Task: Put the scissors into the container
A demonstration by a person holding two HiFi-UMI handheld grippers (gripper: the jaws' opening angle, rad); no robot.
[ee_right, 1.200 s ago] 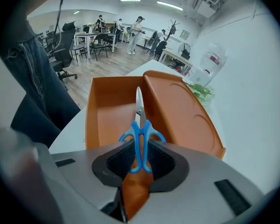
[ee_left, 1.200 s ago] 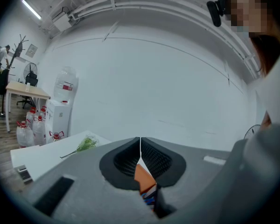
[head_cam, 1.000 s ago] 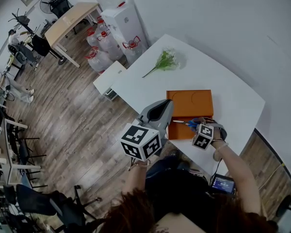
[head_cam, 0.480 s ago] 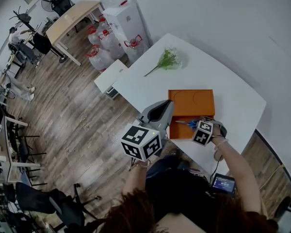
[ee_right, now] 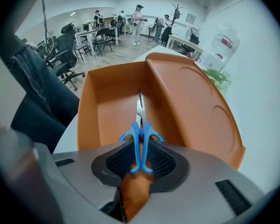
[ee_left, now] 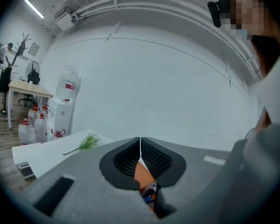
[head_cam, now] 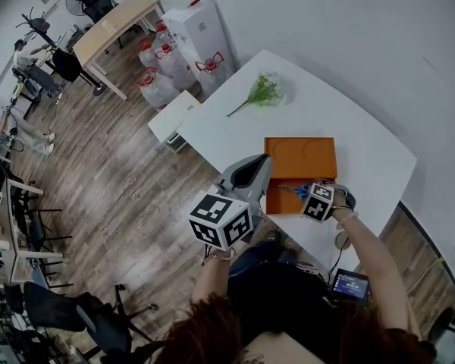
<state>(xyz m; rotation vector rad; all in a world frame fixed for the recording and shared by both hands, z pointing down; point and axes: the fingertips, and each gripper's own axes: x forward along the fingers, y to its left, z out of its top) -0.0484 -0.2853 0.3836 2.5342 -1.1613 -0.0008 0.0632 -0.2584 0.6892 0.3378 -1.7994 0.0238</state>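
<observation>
My right gripper (ee_right: 139, 161) is shut on the blue handles of the scissors (ee_right: 140, 135), whose steel blades point forward over the open compartment of the orange container (ee_right: 107, 106). In the head view the scissors (head_cam: 299, 190) hang at the container's (head_cam: 299, 158) near edge, just ahead of the right gripper (head_cam: 307, 197). My left gripper (head_cam: 254, 174) is held up beside the container's left end, jaws together with nothing between them. In the left gripper view the shut left gripper (ee_left: 140, 148) points at the white wall.
A sprig of green flowers (head_cam: 262, 93) lies at the far side of the white table (head_cam: 364, 142). A small white side table (head_cam: 171, 120) stands left of it. Water jugs and a dispenser (head_cam: 186, 32) are beyond. A phone-like screen (head_cam: 349, 285) glows near my right elbow.
The right gripper has carried the scissors a little forward and up, from the table's near edge to over the container's near compartment. The left gripper has stayed put.
</observation>
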